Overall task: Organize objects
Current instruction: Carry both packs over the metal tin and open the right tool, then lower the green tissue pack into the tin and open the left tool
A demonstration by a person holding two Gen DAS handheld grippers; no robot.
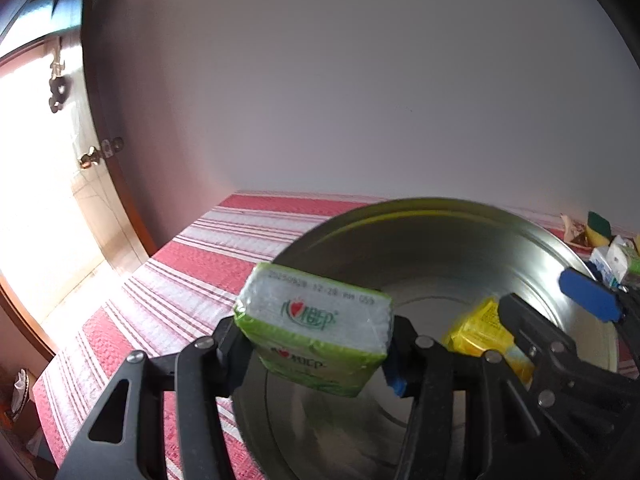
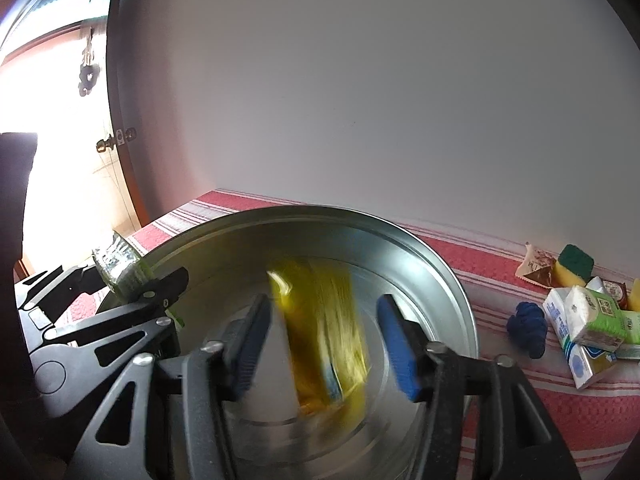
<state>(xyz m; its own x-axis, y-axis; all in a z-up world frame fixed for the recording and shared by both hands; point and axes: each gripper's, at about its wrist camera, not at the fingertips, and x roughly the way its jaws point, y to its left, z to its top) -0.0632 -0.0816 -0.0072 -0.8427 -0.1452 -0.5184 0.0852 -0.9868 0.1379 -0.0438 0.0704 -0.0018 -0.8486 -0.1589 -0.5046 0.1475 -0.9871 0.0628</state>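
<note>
A green tissue pack [image 1: 316, 320] sits between the pads of my left gripper [image 1: 316, 340], which is shut on it above the near left part of a large steel bowl [image 1: 440, 204]. In the right wrist view the same pack [image 2: 116, 268] shows at the bowl's [image 2: 420, 248] left rim in the left gripper [image 2: 124, 276]. My right gripper [image 2: 324, 344] stands open over the bowl. Between its blue pads is a blurred yellow pack [image 2: 324, 320], with a gap on each side. From the left wrist view, the yellow pack [image 1: 480, 332] lies low in the bowl beside the right gripper [image 1: 556, 304].
The bowl rests on a red and white striped cloth [image 2: 560, 400]. To its right lie several items: a green and yellow sponge [image 2: 574, 264], tissue packs [image 2: 596, 316], a dark blue bundle [image 2: 528, 328] and a snack packet [image 2: 536, 268]. A bright doorway [image 1: 40, 160] is at the left and a wall is behind.
</note>
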